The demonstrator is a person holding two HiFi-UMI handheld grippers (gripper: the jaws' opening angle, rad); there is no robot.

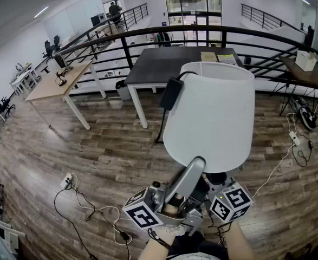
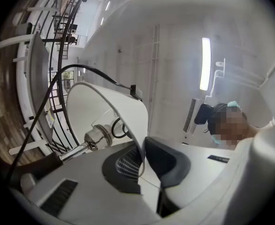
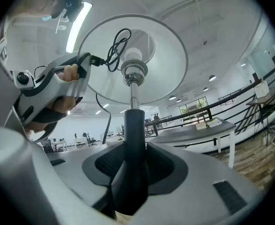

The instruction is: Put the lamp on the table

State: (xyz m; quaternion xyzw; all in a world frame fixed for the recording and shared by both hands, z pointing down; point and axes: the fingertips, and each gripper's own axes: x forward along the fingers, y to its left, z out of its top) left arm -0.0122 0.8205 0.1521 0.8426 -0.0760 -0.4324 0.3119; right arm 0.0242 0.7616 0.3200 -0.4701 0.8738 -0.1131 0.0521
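I hold a lamp in the air over the wooden floor. Its white shade (image 1: 210,112) fills the middle of the head view. My left gripper (image 1: 193,169) is shut on the shade's lower rim (image 2: 139,161), which runs thinly between the two pads. My right gripper (image 1: 217,180) is shut on the lamp's black stem (image 3: 134,139), just below the shade (image 3: 165,60) and the metal socket (image 3: 133,71). A black power adapter (image 1: 171,93) and its cable hang off the shade's left side. The dark table (image 1: 169,64) stands ahead, beyond the lamp.
A black railing (image 1: 148,34) curves behind the dark table. A light wooden table (image 1: 56,83) stands at the left and another table (image 1: 310,75) at the far right. Loose cables and a power strip (image 1: 66,180) lie on the floor at left, more cables (image 1: 297,140) at right.
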